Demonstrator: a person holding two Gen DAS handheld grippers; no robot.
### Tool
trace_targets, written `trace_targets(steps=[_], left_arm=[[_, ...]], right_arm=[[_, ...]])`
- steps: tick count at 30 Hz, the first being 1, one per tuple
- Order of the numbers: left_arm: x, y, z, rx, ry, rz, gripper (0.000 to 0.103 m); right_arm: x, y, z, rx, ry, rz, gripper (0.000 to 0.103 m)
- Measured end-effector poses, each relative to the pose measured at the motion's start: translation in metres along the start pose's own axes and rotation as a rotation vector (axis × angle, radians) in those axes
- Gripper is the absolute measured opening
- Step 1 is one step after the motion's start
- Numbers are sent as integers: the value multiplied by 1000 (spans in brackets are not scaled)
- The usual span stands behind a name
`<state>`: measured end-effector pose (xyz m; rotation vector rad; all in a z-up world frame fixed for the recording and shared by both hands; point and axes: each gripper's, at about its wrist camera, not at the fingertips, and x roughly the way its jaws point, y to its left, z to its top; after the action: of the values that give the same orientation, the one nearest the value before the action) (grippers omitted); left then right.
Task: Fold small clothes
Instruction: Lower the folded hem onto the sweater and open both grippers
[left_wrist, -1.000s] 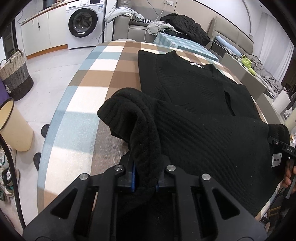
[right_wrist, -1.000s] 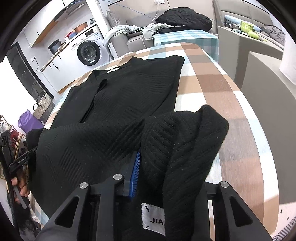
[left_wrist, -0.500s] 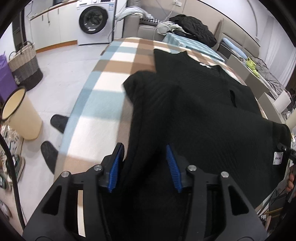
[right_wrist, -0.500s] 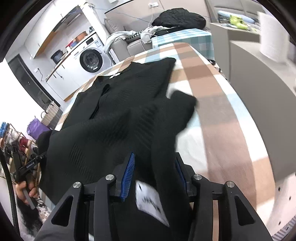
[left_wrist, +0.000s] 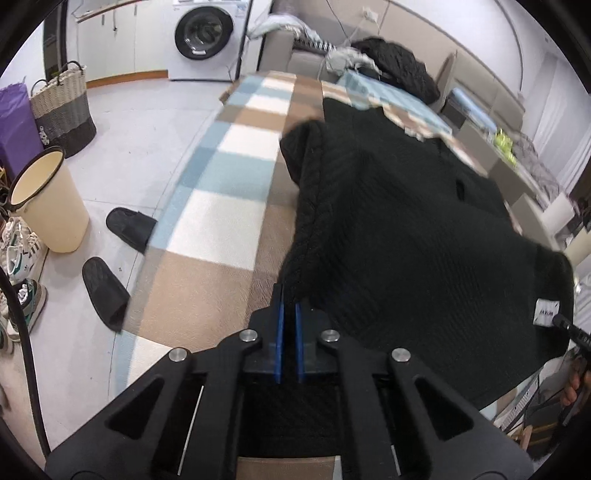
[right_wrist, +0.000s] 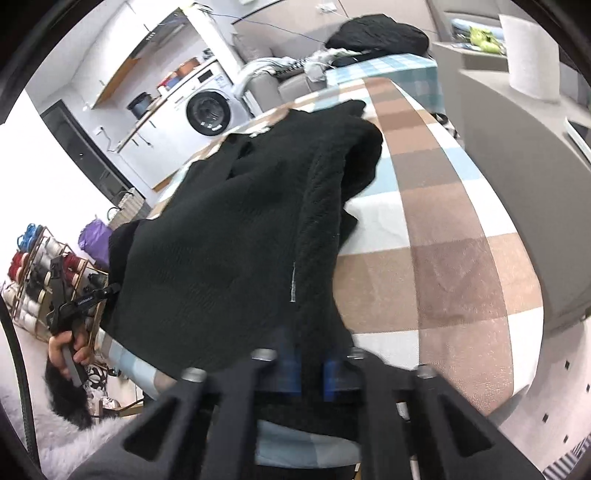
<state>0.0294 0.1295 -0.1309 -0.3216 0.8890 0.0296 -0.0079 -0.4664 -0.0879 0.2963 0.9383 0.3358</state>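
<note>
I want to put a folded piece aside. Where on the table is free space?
The checked tablecloth lies bare left of the black sweater, up to the table's edge. Another bare strip runs right of the sweater. The middle is fully covered by it.

Matt ribbed knit sweater (left_wrist: 406, 229), smooth checked tablecloth (left_wrist: 221, 206)

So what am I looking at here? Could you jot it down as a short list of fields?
garment: black knit sweater, lying partly folded
surface: table with a checked cloth
left gripper: shut at the sweater's near edge
right gripper: blurred, shut at the sweater's hem
on the floor: cream bin, two black slippers
background: washing machine
</note>
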Motion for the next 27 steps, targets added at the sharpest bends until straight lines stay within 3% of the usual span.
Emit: trace_targets(steps=[11, 16, 21, 27], left_arm=[[-38, -5, 44, -45, -136, -93, 2], [-43, -18, 82, -26, -201, -107, 2], [-29, -26, 129, -24, -230, -114, 2], [14, -31, 184, -69, -207, -132, 2]], right_arm=[[-25, 6, 56, 78, -202, 131, 5], [-21, 8, 92, 121, -237, 128, 5], [-7, -6, 140, 228, -287, 111, 5], [32, -36, 194, 383, -316, 95, 5]])
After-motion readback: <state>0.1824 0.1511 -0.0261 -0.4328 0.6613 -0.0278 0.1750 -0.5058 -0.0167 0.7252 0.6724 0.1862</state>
